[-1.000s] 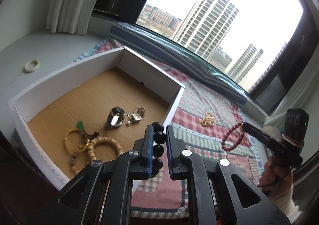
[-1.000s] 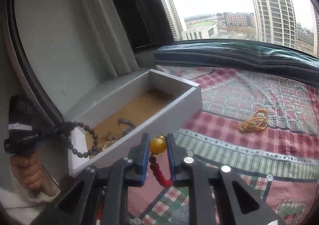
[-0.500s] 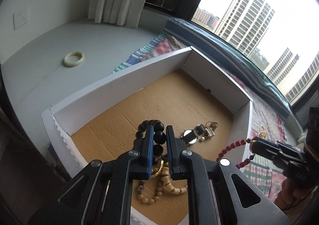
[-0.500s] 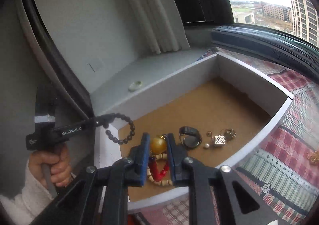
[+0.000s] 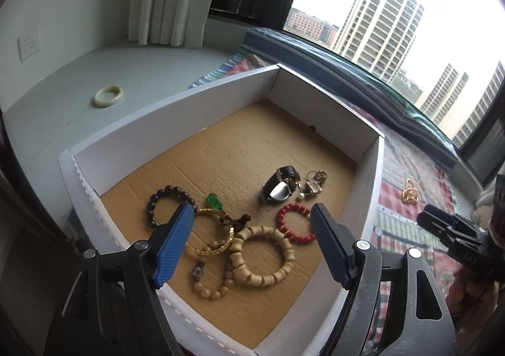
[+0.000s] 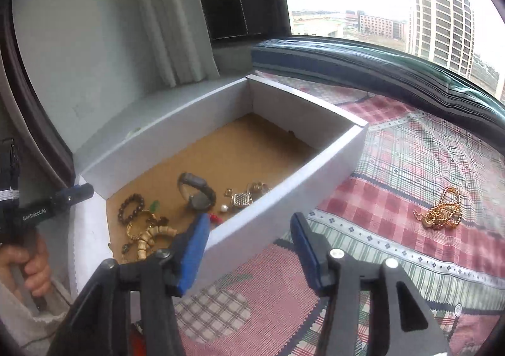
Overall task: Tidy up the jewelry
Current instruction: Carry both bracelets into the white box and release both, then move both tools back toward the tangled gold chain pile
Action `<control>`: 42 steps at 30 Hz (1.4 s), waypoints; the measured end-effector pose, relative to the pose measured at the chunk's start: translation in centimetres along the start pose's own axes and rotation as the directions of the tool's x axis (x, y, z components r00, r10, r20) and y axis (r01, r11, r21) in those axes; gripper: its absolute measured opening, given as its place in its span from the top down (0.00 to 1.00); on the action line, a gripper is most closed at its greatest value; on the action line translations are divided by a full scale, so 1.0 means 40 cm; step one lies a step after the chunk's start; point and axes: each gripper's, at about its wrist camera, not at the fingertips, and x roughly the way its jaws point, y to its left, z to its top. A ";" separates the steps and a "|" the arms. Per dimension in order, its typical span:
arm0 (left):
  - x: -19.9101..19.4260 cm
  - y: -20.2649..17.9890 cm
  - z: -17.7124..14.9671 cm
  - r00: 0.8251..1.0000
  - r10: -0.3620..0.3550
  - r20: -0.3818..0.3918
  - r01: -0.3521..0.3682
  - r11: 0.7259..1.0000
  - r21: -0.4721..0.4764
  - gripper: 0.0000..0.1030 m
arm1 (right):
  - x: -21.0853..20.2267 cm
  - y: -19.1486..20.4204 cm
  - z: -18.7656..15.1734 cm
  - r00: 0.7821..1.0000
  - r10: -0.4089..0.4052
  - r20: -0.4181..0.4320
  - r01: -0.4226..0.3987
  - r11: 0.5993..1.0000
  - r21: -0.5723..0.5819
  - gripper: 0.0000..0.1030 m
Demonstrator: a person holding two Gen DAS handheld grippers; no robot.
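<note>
Both bracelets have left the tongs since the earlier frames: the dark bead bracelet that the left gripper pinched and the red bead bracelet that hung from the right gripper now lie on the brown floor of the white box.

At the bottom of the left wrist view the left gripper's jaws have just been opening and stand wide, with nothing between the blue pads. Just beyond them, in the lower middle of the frame, lies a thick wooden bead bracelet, touching a gold bangle on its left and the red bead bracelet on its upper right. The dark bead bracelet rests left of the gold bangle, near the box's near-left corner. A green pendant sits above the bangle. Farther in, right of centre, are a wristwatch and a small cluster of metal charms.

At the bottom of the right wrist view the right gripper's jaws have also just been opening; they are apart and empty, over the box's near wall and the plaid cloth.

Outside the box, a gold chain lies on the cloth at the right of that view. Farthest off, in the upper left of the left wrist view, a pale jade bangle rests on the white sill.
</note>
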 end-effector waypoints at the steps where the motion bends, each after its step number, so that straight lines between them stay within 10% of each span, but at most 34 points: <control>1: -0.006 -0.027 -0.009 1.000 -0.021 -0.002 0.021 1.000 0.021 0.21 | -0.002 -0.014 -0.026 1.000 -0.009 -0.005 0.009 1.000 -0.007 0.47; 10: 0.029 -0.349 -0.136 0.967 -0.207 -0.148 0.239 0.941 0.242 0.16 | -0.050 -0.165 -0.328 0.989 -0.125 -0.075 0.131 0.988 0.078 0.46; 21: 0.151 -0.561 -0.336 0.918 -0.208 -0.339 0.321 0.889 0.326 0.16 | -0.195 -0.355 -0.522 0.933 -0.360 -0.009 0.350 0.902 0.251 0.46; 33: 0.209 -0.598 -0.393 0.924 -0.115 -0.366 0.257 0.894 0.368 0.16 | -0.216 -0.393 -0.569 0.929 -0.365 0.060 0.332 0.894 0.301 0.46; 42: 0.264 -0.720 -0.328 0.934 -0.135 -0.330 0.291 0.823 0.487 0.16 | -0.245 -0.437 -0.582 0.927 -0.368 0.075 0.318 0.877 0.361 0.46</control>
